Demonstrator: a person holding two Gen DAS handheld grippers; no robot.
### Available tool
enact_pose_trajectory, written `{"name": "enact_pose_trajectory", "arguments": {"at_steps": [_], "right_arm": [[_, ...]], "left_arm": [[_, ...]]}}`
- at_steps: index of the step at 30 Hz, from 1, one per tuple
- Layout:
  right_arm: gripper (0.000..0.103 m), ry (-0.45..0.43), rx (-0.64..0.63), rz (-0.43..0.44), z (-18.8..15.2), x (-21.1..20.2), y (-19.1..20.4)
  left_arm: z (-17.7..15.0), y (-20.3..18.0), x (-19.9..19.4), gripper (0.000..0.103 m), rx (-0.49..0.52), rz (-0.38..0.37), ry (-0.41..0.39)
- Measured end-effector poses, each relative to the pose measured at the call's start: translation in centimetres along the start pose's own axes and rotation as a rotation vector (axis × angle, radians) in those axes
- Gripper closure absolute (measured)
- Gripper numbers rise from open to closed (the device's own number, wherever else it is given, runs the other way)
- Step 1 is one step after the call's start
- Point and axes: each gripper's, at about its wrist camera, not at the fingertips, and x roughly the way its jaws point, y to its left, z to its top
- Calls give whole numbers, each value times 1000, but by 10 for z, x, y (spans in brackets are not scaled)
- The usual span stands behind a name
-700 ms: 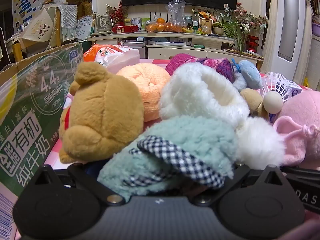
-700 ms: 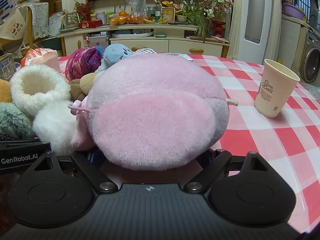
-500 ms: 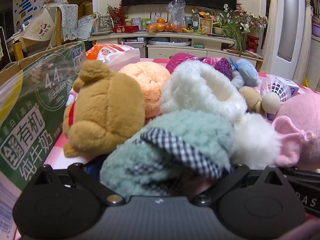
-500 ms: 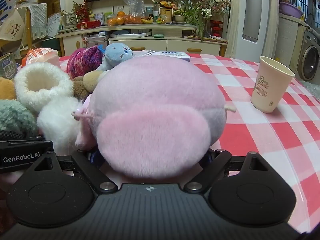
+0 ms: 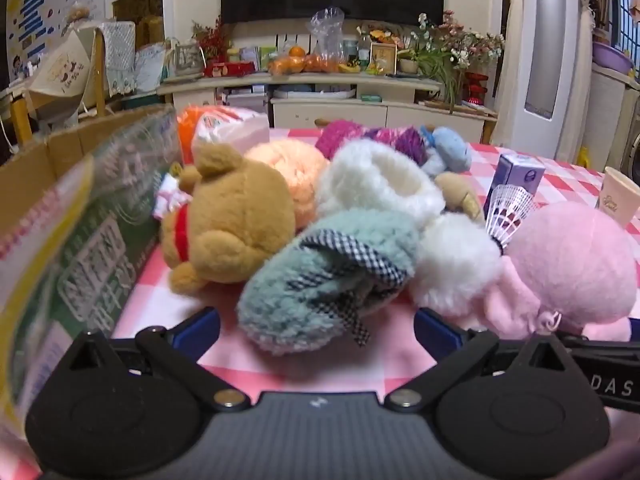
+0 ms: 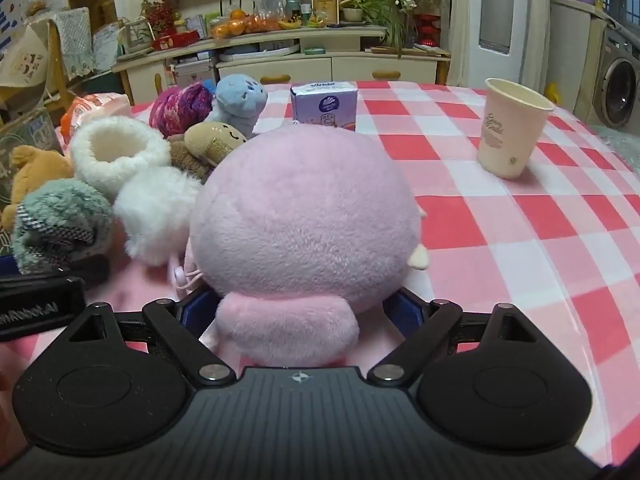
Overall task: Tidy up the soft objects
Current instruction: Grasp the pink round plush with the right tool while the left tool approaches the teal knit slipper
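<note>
Cardboard box (image 5: pixel 60 216) far left on the checked tablecloth (image 6: pixel 500 216). Next to it brown bear (image 5: pixel 232 224), then teal fuzzy slipper (image 5: pixel 320 276) with checked trim, lying on its side. White fluffy slipper (image 5: pixel 380 184) behind, round pink plush (image 6: pixel 304 220) further right, paper cup (image 6: pixel 512 128) well apart at far right. Left gripper (image 5: pixel 316 322) spread wide, blue pads either side of teal slipper's near end, no squeeze seen. Right gripper (image 6: pixel 302 314) also wide open, pads flanking pink plush's lower flap, contact unclear.
</note>
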Motion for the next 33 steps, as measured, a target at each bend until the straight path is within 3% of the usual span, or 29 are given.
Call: {"name": "enact_pose_trajectory", "arguments": {"at_steps": [16, 33], "right_arm": [[0, -146, 31, 9, -21, -39, 16], [0, -222, -54, 131, -7, -79, 63]], "left_arm": [[14, 29, -56, 1, 35, -9, -73], [21, 97, -108, 1, -19, 36, -166]]}}
